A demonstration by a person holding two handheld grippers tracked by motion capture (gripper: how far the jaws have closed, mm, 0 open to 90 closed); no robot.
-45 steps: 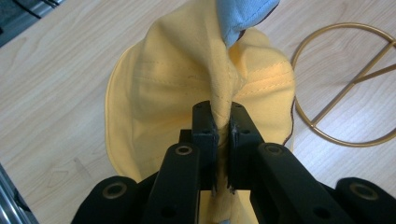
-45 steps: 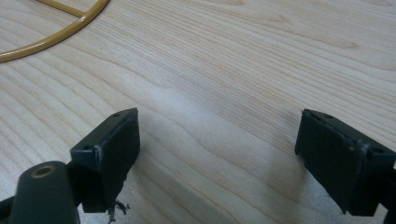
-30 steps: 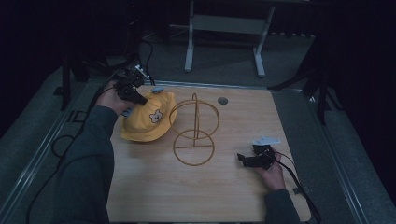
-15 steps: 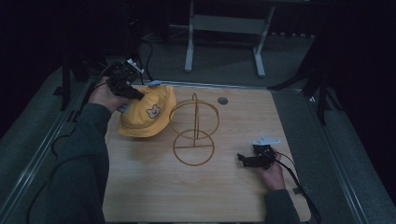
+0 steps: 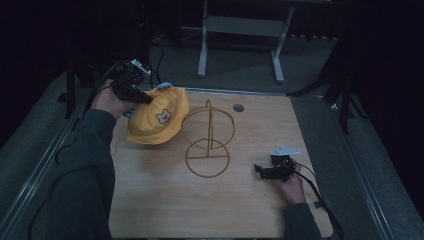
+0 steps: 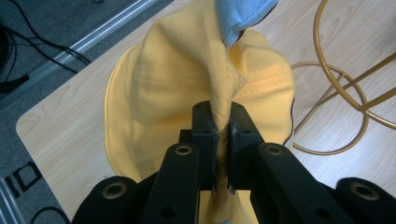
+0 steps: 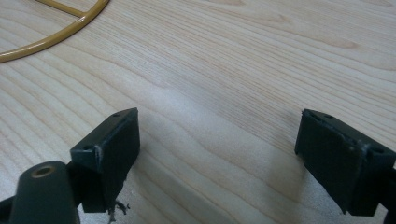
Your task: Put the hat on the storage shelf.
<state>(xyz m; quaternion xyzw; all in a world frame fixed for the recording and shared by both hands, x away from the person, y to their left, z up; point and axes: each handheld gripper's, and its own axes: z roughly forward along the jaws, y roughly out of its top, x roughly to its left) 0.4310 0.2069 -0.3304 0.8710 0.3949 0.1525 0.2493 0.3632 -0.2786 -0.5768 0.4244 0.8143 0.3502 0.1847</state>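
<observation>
At the left of the high view, the left gripper (image 5: 134,93) sits near the far left corner of the wooden table (image 5: 165,210), held in the person's left hand (image 5: 107,100). Its 2 jaws are pressed together on a pinched fold of the yellow hat (image 5: 157,120); in the left gripper view the fabric (image 6: 219,102) rises as a narrow ridge between the 2 black pads, with a blue piece of cloth (image 6: 240,16) at the top of the fold. The hat carries a small bear face on its side, and its lower brim looks to lie at the table, though contact is hard to judge.

Just right of the hat stands a gold wire stand (image 5: 207,142), with a round base ring and an upright hoop, close beside the hat's edge.

Farther right, the right gripper (image 5: 260,171) lies low at the table in the person's right hand (image 5: 287,185). Its 2 jaws stand wide apart around bare wood (image 7: 224,130), gripping nothing, with an arc of the stand's ring (image 7: 56,32) ahead of them.
</observation>
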